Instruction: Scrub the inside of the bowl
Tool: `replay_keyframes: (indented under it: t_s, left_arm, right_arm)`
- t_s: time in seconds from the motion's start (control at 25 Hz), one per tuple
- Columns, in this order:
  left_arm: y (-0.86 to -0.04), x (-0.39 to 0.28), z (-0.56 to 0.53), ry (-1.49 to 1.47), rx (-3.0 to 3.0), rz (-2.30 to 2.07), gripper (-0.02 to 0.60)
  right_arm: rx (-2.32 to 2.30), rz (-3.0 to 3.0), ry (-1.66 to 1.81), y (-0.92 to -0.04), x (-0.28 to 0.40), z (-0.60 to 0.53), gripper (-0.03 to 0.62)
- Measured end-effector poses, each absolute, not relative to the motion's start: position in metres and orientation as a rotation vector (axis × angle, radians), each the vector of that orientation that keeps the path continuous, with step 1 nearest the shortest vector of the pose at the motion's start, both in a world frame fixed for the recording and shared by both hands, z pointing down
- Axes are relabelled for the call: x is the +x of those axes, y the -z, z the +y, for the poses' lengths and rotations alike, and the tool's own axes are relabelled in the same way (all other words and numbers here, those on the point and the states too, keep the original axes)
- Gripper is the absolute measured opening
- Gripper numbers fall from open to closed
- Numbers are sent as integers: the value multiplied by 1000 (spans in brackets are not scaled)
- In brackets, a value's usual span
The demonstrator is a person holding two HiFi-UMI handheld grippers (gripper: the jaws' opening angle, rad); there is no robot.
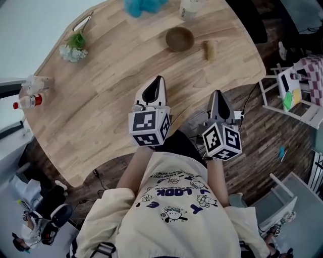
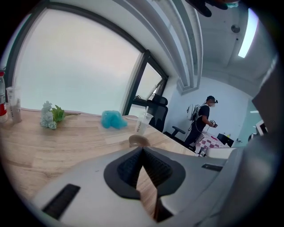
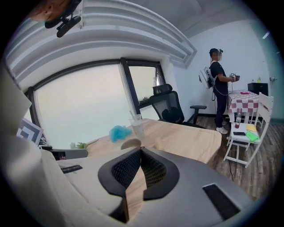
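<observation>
Toward the far edge of the tabletop (image 1: 111, 101) sits the bowl (image 1: 179, 39) — brown, round and upright, its mouth facing straight up and its inside open to the head view. Being round, it has no long axis to speak of. Nothing touches it. Just to its right lies a small tan piece (image 1: 208, 50), clear of the rim; what it is cannot be made out. Behind the bowl, at the far edge, stand a clear cup (image 1: 191, 7) and a fluffy blue clump (image 1: 144, 6). Further left rests a small bunch of white flowers (image 1: 74, 48) with green leaves, and at the left rim lies a red-capped bottle (image 1: 28, 103).

Both tools are well short of the bowl and point toward it. The left tool (image 1: 159, 79) hangs over the near part of the tabletop, its jaws closed tip to tip with nothing between them. The right tool (image 1: 216, 92) is beside it at the tabletop's near edge — jaws likewise pressed together, empty. In each gripper view the bowl shows just beyond the joined tips. Off past the tabletop's right end, a second person (image 3: 218, 88) stands on the wooden floor near a white chair (image 3: 248, 133).
</observation>
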State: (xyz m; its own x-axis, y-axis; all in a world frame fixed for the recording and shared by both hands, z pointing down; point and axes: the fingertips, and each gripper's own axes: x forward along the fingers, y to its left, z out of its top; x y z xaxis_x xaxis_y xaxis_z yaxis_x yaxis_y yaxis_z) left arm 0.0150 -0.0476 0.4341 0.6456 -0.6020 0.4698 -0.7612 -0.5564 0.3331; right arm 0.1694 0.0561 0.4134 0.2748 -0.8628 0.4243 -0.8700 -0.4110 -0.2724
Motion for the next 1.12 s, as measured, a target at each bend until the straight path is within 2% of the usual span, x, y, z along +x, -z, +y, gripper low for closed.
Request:
replay_keyframes:
  t_s: [0.56, 1.12]
  left_arm:
    - [-457, 17, -71, -440, 2293, -1029, 23]
    - [-474, 23, -94, -483, 2146, -1249, 23]
  right_arm:
    - [2417, -1677, -824, -430, 167, 26, 15]
    - [2304, -1779, -837, -453, 217, -16, 16]
